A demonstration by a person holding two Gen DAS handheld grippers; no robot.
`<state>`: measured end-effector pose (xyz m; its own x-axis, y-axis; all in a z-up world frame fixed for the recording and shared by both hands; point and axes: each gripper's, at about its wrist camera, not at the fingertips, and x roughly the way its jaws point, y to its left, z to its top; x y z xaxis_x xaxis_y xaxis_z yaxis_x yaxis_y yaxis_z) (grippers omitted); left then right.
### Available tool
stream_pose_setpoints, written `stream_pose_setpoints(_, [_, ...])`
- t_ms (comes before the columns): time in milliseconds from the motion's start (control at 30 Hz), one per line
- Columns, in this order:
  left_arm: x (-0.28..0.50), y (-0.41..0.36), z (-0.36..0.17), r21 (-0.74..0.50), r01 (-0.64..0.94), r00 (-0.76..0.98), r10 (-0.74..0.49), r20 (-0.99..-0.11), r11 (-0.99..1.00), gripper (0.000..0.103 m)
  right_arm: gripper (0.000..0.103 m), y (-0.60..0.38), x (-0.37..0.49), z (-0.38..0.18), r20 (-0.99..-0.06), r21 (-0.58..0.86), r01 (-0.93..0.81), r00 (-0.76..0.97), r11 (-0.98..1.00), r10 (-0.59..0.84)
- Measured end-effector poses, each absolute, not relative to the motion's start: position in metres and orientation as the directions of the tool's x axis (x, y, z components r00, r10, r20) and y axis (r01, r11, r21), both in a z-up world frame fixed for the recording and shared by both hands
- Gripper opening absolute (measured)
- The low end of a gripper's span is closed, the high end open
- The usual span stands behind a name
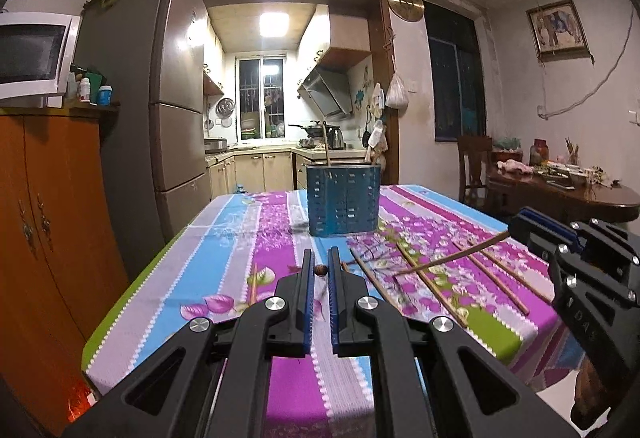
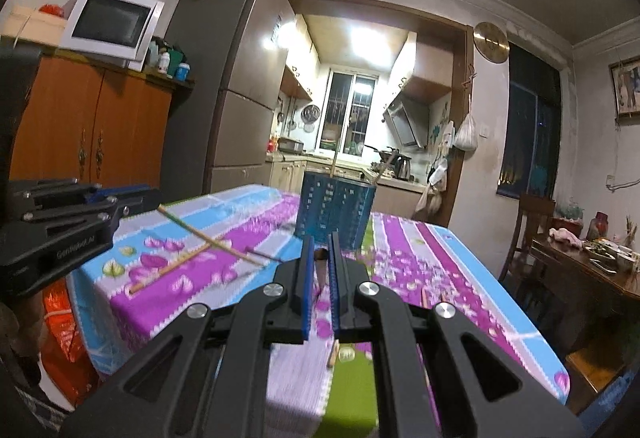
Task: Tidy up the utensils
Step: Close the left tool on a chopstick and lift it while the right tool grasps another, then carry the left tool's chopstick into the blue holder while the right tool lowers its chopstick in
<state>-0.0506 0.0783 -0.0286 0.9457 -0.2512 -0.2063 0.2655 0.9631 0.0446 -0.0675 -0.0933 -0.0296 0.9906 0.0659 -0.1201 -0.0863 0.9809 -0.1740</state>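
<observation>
Worktop (image 1: pixel 224 238): striped floral cloth; carries the holder and the loose chopsticks.
Holder (image 1: pixel 343 200): blue perforated caddy, upright on the far half of the worktop, straight ahead of both grippers; chopsticks already stand in it.
Right gripper (image 2: pixel 319 262): fingers closed on one chopstick (image 1: pixel 456 258) by its end; its long axis runs level, crosswise, pointing toward the left gripper, this side of the holder.
Left gripper (image 1: pixel 319 270): fingers closed on another chopstick (image 2: pixel 212 242), likewise crosswise.
Loose chopsticks (image 1: pixel 432 282): flat, near side of the holder, lying fore-and-aft.
Next, judged: tip each stick upright over the holder; neither gripper is clearly nearer.
</observation>
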Motion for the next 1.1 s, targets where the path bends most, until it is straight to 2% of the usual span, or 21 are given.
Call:
stream_pose_setpoints(333, [-0.025, 0.077, -0.002, 0.065, 0.248, 0.953, -0.232, -0.196, 0.967, 0.008, 0.006, -0.106, -0.028, 0.004, -0.158, -0.115, -0.146, 0.979, 0.983, 0.127])
stream_pose_setpoints(833, [0.062, 0.094, 0.059, -0.035, 0.309, 0.914, -0.307, -0.265, 0.95, 0.008, 0.006, -0.132, 0.033, 0.052, -0.209, -0.034, -0.198, 0.96, 0.98, 0.186])
stream_pose_setpoints(1100, [0.068, 0.085, 0.078, -0.003, 0.325, 0.916, -0.316, -0.248, 0.946, 0.008, 0.006, -0.141, 0.05, 0.063, -0.247, 0.003, -0.229, 0.943, 0.973, 0.223])
